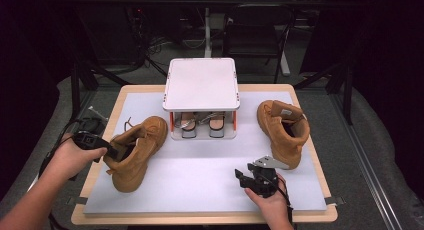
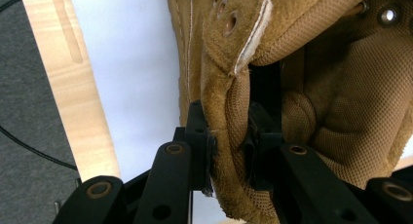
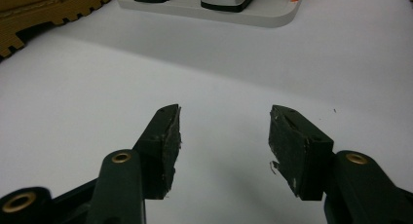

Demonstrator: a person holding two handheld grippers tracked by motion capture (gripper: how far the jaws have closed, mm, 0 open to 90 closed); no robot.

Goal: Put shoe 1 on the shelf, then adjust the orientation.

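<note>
Left claw (image 2: 229, 151): clamped on the padded collar of the left boot (image 1: 136, 150), 1 jaw outside the collar wall, 1 inside the opening; no earlier motion told here.
Left boot, place: directly ahead of the left claw, on the white mat (image 1: 200, 185), near the mat's left edge.
Left boot, axis: long axis slanted across the mat, toe up toward the shoe rack (image 1: 201, 97), heel and collar down toward the left claw; sole partly turned up toward the near edge, so tilted rather than flat.
Right claw (image 1: 250, 179): jaws apart, nothing between them, pads bare over the mat in the right gripper view (image 3: 224, 146).
Right boot (image 1: 283, 132): just beyond the right claw and to its right, heel end close to the grey plate; long axis running from near right toward far left, collar opening facing up.
Edges: left claw close to the wooden table edge (image 2: 73, 87); right claw near the mat's front edge.
Open room: wide bare mat between the 2 claws and ahead of the right claw up to the rack.
Rack: 2 shoes (image 1: 200, 124) under its white top, well ahead of both claws.
</note>
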